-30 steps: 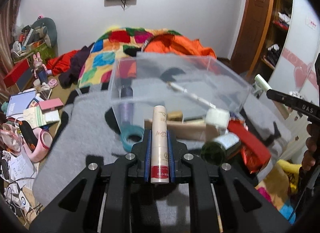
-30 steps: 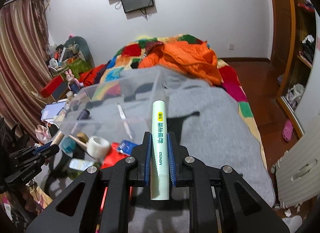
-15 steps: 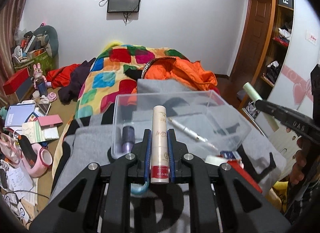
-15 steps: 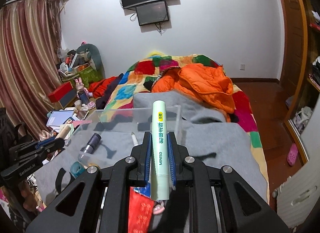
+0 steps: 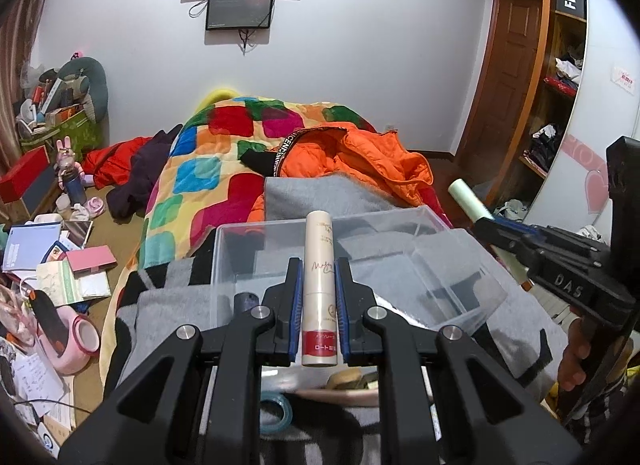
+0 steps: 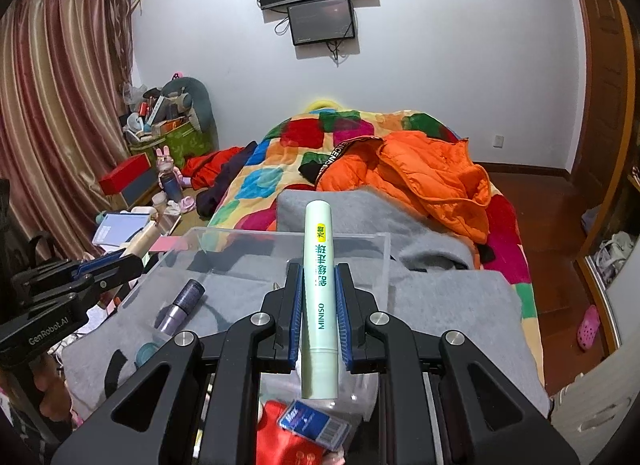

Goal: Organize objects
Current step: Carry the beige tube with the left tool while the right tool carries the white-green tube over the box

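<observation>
Your left gripper is clamped on one cream tube with a red band at its base, and your right gripper is clamped on one pale green tube. Each tube stands up between the blue pads, its tip over the near wall of the single clear plastic box. One dark purple bottle lies inside the box, toward its left side. The box rests on one grey blanket. Just in front of the box lie one teal tape roll and one blue packet. Behind the box, one orange jacket lies on the patchwork quilt.
</observation>
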`<action>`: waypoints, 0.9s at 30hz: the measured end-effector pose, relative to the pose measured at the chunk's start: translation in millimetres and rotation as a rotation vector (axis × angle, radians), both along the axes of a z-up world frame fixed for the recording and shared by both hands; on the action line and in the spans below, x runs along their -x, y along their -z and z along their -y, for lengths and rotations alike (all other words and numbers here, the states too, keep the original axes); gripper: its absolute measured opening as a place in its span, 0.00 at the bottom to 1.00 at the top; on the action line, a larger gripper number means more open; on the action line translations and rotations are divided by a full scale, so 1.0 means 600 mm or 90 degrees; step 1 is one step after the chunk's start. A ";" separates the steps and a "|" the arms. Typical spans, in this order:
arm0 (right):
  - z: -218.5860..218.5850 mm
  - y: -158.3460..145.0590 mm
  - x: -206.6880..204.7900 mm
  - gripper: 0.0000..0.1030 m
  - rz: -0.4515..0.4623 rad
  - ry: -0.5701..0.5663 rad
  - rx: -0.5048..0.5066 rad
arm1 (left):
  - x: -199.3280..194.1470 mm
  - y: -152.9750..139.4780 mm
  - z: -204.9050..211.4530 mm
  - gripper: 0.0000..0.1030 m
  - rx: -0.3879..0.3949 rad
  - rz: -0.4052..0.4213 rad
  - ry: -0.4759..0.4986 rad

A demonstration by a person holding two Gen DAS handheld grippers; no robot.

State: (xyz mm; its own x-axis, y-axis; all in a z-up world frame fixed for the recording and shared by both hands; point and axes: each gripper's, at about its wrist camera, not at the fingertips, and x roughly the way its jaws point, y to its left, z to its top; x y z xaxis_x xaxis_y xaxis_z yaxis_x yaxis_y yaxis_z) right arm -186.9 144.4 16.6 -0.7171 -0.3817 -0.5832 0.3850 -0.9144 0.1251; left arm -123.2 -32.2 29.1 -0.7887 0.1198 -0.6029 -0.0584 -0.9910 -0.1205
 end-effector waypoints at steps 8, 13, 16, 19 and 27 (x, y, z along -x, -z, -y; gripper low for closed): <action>0.029 0.033 0.037 0.14 0.025 -0.014 -0.048 | 0.043 0.022 -0.006 0.14 -0.005 0.040 0.023; 0.044 0.064 0.053 0.14 0.053 -0.023 -0.081 | 0.071 0.054 -0.011 0.14 0.006 0.083 0.035; 0.051 0.079 0.059 0.14 0.069 -0.031 -0.097 | 0.086 0.075 -0.014 0.14 0.016 0.110 0.041; 0.056 0.092 0.065 0.14 0.084 -0.037 -0.111 | 0.096 0.095 -0.017 0.14 0.025 0.138 0.048; 0.071 0.103 0.067 0.14 0.086 -0.042 -0.154 | 0.111 0.128 -0.026 0.14 0.034 0.182 0.061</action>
